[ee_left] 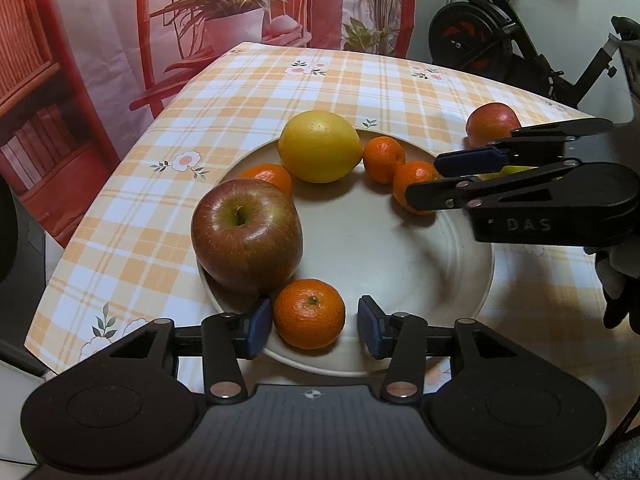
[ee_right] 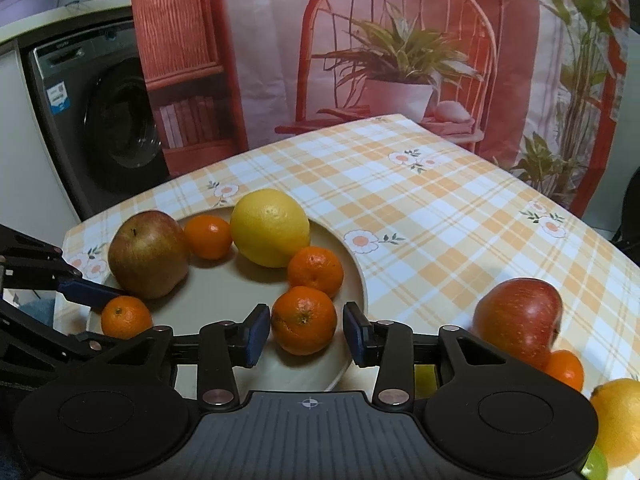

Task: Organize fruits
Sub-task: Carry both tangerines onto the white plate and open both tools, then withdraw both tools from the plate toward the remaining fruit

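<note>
Nearest, at the bottom of the left wrist view, the left tongs stand released around a mandarin on the near rim of the plate; neither pad touches it. Just beyond, left of centre, a big apple sits on the plate, with a lemon and more mandarins farther back. At the bottom of the right wrist view, the right tongs are likewise released, straddling another mandarin with gaps on both sides. Off the plate, lower right in that view, a red apple rests on the checked worktop.
</note>
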